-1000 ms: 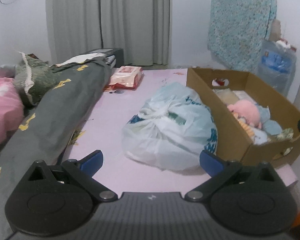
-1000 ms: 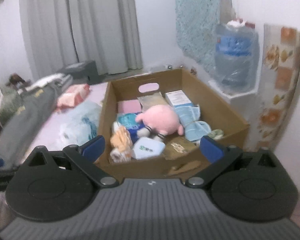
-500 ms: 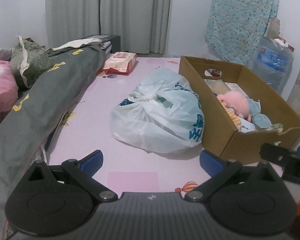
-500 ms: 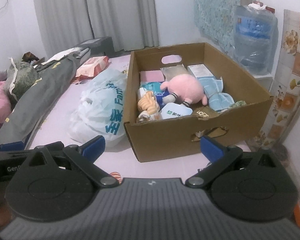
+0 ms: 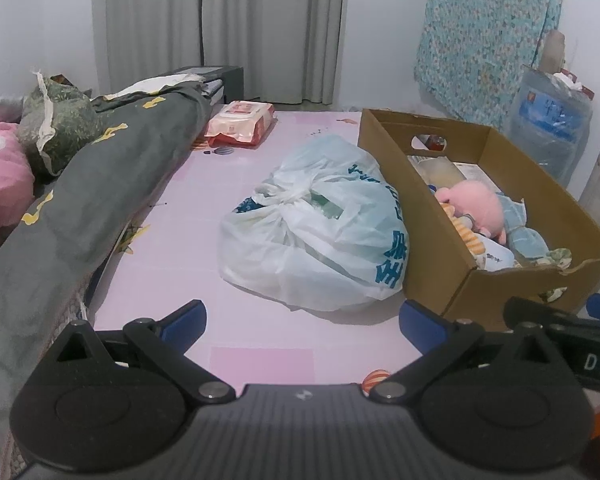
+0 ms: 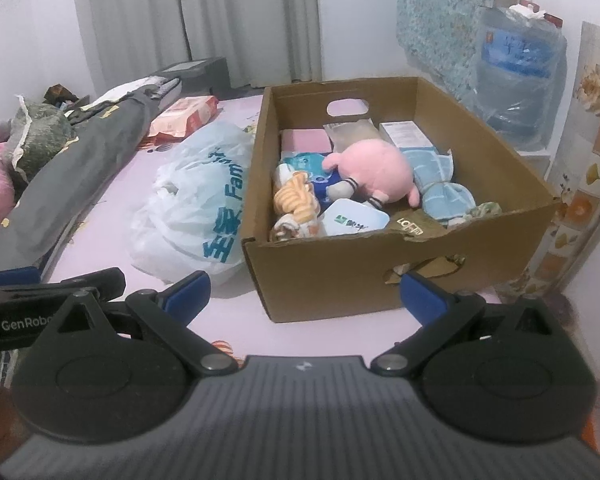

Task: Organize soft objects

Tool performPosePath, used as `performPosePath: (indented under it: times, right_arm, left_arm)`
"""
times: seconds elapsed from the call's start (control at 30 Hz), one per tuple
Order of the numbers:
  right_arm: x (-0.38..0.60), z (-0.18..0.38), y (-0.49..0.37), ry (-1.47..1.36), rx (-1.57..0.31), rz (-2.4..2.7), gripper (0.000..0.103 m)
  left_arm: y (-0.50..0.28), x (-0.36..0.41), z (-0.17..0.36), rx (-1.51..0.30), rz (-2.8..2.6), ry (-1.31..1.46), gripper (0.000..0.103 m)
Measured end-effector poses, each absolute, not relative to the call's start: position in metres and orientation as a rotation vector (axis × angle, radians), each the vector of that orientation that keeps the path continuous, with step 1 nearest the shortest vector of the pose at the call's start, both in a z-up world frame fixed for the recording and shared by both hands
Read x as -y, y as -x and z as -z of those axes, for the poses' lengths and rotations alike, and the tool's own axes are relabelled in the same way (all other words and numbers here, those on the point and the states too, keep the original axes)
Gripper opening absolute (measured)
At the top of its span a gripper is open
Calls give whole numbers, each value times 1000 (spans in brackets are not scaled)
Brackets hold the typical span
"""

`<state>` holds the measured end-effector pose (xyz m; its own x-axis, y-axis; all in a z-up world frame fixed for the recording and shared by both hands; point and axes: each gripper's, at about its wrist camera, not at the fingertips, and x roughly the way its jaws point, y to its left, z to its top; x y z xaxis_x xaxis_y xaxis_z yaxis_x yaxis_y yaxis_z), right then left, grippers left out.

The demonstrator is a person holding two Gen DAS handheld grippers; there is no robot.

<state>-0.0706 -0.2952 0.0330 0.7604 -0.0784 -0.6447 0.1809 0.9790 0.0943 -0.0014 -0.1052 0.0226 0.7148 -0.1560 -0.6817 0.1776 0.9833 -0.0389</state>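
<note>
A: Left gripper (image 5: 302, 320)?
B: Spread wide, blue fingertips (image 5: 186, 317) far apart, nothing between them. Raised above the pink sheet (image 5: 180, 256).

A: And ahead of it?
B: A knotted white plastic bag (image 5: 320, 236) with blue print, straight ahead on the sheet. Pressed against the left wall of a cardboard box (image 5: 432, 248), ahead and to the right. Far ahead, a pink pack of wipes (image 5: 240, 122). To the left, a grey blanket (image 5: 112, 184) along the sheet edge, with a green pillow (image 5: 56, 128) beyond it.

A: Right gripper (image 6: 304, 294)?
B: Also wide open and empty. Held just before the near wall of the box (image 6: 332, 276), a little above it, not touching. Seen also at the right edge of the left view.

A: Soft things, where?
B: Inside the box, ahead of the right gripper. A pink plush toy (image 6: 374, 174) in the middle, on top of the others. Left of it an orange striped cloth (image 6: 296, 200), right of it light blue folded cloths (image 6: 440, 178). Nearer, a white pouch with green logo (image 6: 354, 220). At the far wall, a small pink box (image 6: 304, 140) and a white carton (image 6: 406, 134).

A: Beyond the box?
B: A big water bottle (image 6: 520, 76), ahead to the right.
</note>
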Motion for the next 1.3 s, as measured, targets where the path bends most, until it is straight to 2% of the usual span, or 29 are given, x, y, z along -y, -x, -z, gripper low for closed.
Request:
performPosePath:
  times: [1.3]
  right_arm:
    - [298,-38,58,-133,-697,136,102]
  left_arm:
    - [-3,106,-31,-732,166,-47,103]
